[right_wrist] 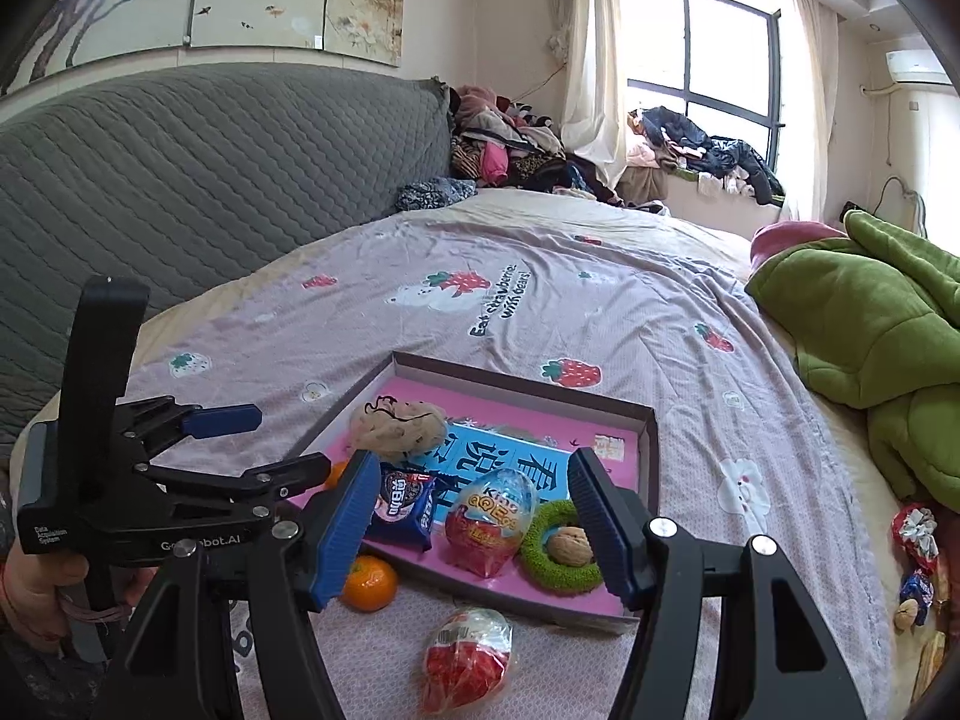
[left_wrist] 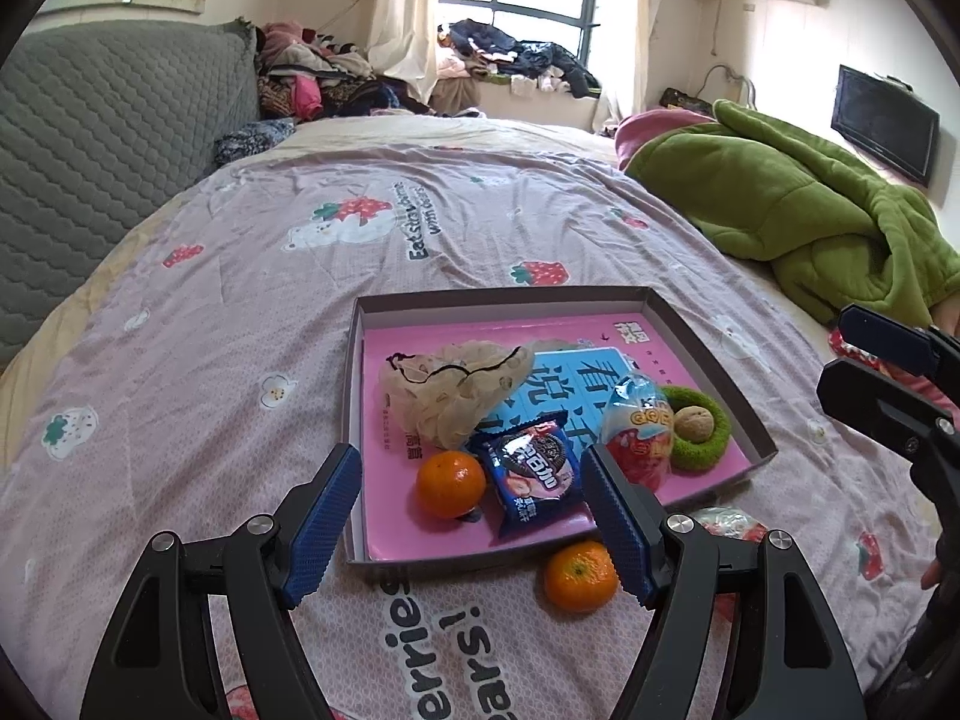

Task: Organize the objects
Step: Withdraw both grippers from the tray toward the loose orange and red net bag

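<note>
**Both grippers empty above the tray; loose items outside it may roll**

Left wrist view: our left gripper [left_wrist: 471,513] has its jaws spread wide, nothing between the pads, hovering over the near edge of the shallow box tray [left_wrist: 708,354]. Inside the tray: a beige mesh pouch [left_wrist: 456,387] at 11 o'clock, a blue cookie packet [left_wrist: 531,477] at 6, one tangerine [left_wrist: 450,483] at 7, a wrapped chocolate egg [left_wrist: 639,429] at 4, and a green ring [left_wrist: 717,441] with a walnut [left_wrist: 694,423] sitting in its hole at 3. All of it lies on a pink book [left_wrist: 414,342] lining the floor. A second tangerine [left_wrist: 581,576] sits on the bedspread [left_wrist: 240,300] just outside the near wall, still to be organized. Risk as we judge it: it's round on soft cloth, so a badly centred pinch could send it rolling away.

Right wrist view: our right gripper [right_wrist: 471,516] is also released, jaws wide and empty. A second wrapped egg [right_wrist: 465,660] lies on the bedspread at 6 o'clock, outside the tray, with the loose tangerine [right_wrist: 367,582] at 8. More wrapped sweets [right_wrist: 915,528] sit well apart at 3. The left gripper [right_wrist: 264,444] is close at 9, so both reaching for the near edge could collide. The egg's crinkly foil may slip, and the low tray wall could catch a descending finger and tip the contents.
</note>
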`<action>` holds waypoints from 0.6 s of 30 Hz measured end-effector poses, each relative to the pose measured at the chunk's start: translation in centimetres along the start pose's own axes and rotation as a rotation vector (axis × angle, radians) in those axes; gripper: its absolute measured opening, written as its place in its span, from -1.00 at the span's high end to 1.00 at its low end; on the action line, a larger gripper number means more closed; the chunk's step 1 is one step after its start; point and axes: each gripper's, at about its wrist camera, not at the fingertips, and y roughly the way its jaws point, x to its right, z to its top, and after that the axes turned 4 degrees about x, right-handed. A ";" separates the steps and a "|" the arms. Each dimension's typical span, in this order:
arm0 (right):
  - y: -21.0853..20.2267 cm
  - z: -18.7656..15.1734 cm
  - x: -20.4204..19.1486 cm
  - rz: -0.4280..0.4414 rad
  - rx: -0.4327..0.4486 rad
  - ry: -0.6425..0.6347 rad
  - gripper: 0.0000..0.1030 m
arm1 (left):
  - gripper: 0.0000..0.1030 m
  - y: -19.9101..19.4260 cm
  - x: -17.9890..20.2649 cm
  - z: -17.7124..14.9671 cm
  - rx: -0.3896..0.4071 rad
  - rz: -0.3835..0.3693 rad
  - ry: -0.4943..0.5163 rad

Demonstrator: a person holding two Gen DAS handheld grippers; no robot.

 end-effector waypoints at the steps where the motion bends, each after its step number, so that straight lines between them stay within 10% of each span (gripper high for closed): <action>1: -0.3 0.0 0.0 -0.004 0.006 -0.001 -0.25 | -0.48 -0.1 0.0 0.0 0.003 -0.002 0.001; 18: -3.2 -0.2 1.1 -0.020 0.049 0.050 -0.26 | -0.48 -3.6 0.8 0.4 0.056 -0.025 0.004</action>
